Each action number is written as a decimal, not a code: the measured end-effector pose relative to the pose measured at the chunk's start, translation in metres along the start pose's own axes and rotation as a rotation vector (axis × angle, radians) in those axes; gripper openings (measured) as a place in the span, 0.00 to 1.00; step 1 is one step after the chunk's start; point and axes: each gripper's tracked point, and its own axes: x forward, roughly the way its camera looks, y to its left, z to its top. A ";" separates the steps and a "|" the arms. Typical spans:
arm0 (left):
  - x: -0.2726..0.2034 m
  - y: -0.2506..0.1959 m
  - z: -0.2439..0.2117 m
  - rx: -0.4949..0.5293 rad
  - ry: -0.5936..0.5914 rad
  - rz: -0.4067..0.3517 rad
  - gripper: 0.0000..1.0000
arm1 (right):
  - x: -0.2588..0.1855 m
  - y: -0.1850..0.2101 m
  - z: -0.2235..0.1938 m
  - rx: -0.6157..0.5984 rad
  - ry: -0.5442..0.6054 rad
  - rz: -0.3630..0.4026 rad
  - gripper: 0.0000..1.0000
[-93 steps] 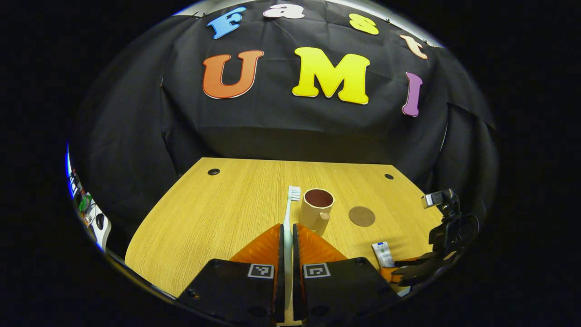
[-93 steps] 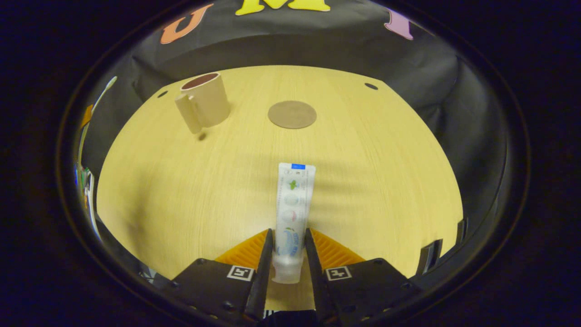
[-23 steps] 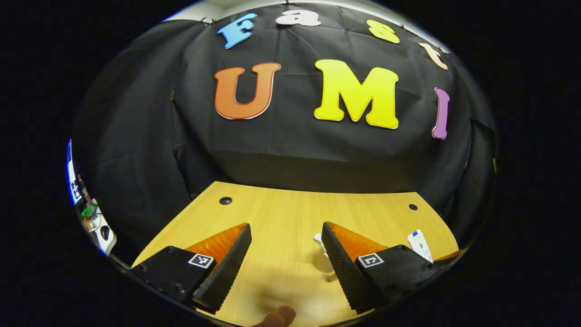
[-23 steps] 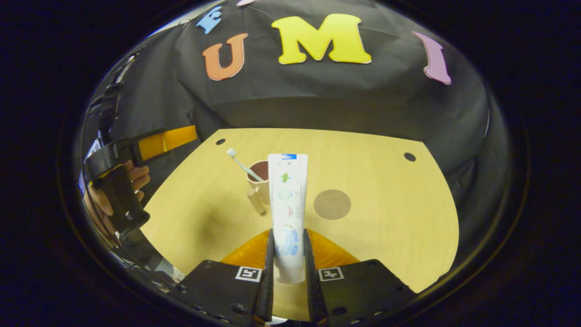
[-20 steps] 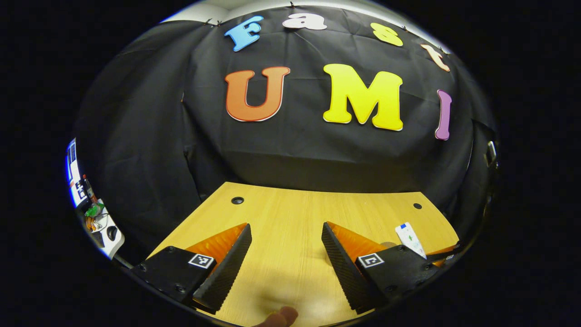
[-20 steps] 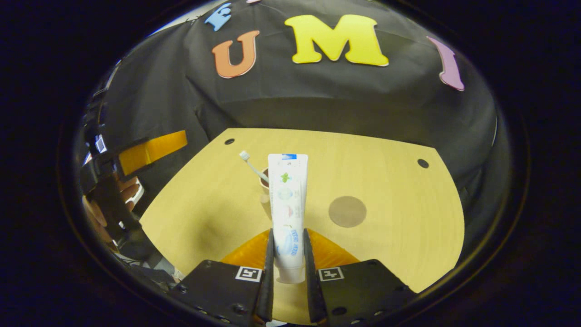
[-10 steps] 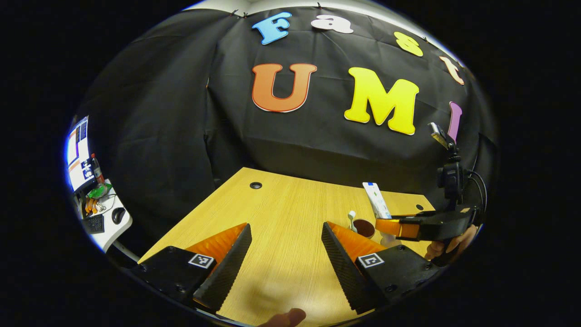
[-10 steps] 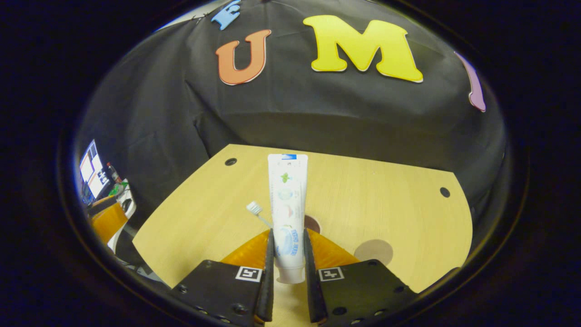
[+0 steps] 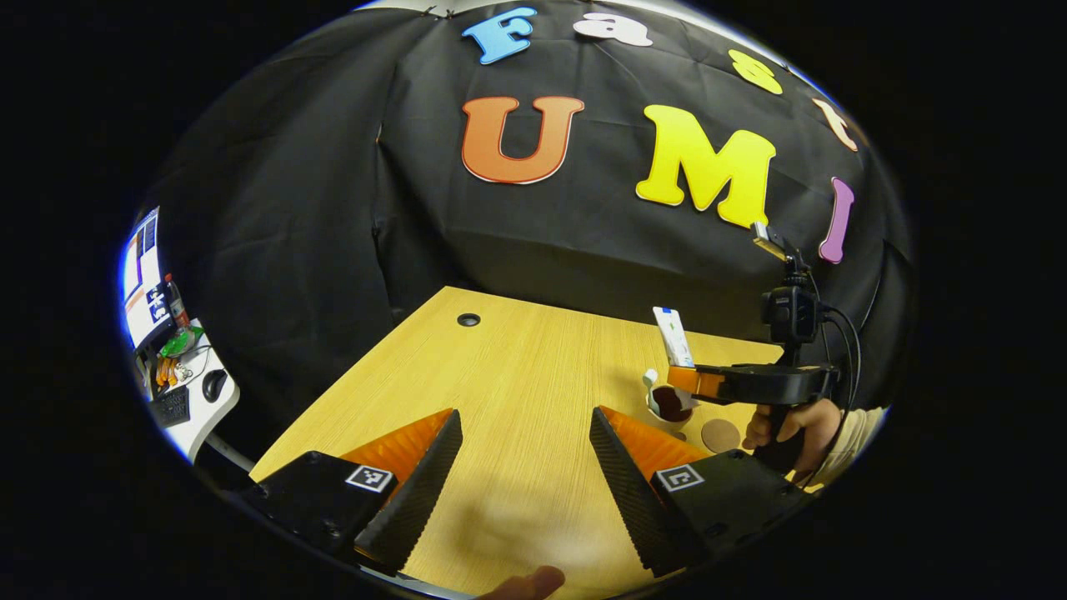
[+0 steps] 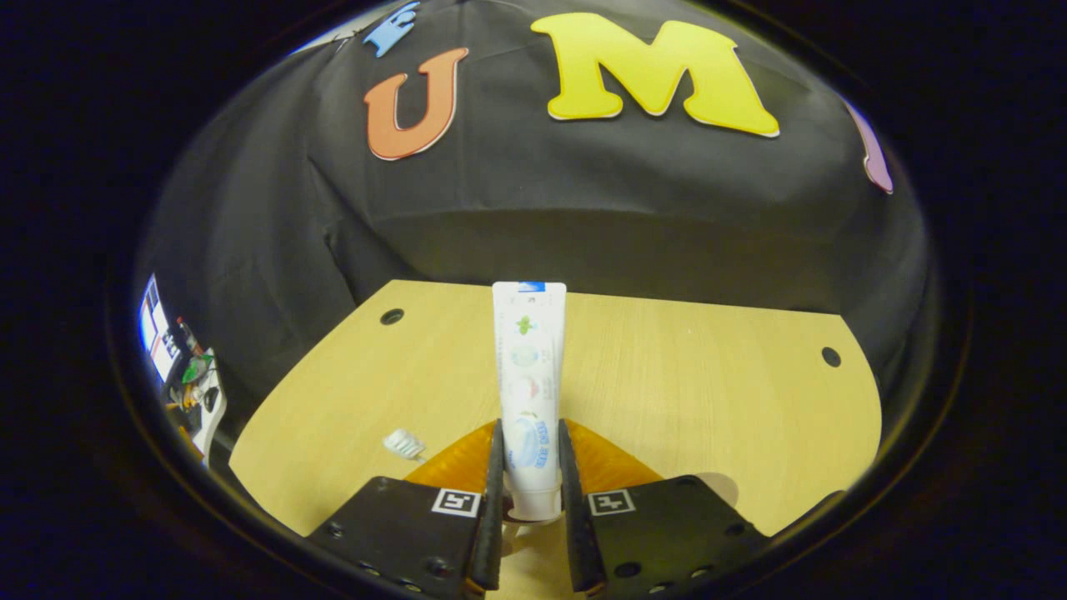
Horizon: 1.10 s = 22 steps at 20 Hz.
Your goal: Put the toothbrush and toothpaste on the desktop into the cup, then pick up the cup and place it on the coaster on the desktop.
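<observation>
— What had moved since half a second before?
— Only the right tool (image 10: 530, 500): it had carried the toothpaste (image 10: 529, 392) over the cup (image 9: 667, 403), clamping the tube near its cap end. The toothbrush (image 10: 404, 444) already stood in that cup on the bench (image 9: 517, 400).
— And the left tool (image 9: 525, 467)?
— Spread wide, holding nothing, well back.
— How would the tube handle?
— Light and soft, I judged, so a firm squeeze could dent it; the cap end looked the stiffest place to hold. The coaster (image 9: 720, 435) lay just beside the cup
</observation>
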 end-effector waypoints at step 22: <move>0.026 -0.063 -0.023 0.108 0.022 -0.128 0.98 | -0.072 -0.027 -0.021 -0.049 -0.031 0.003 0.38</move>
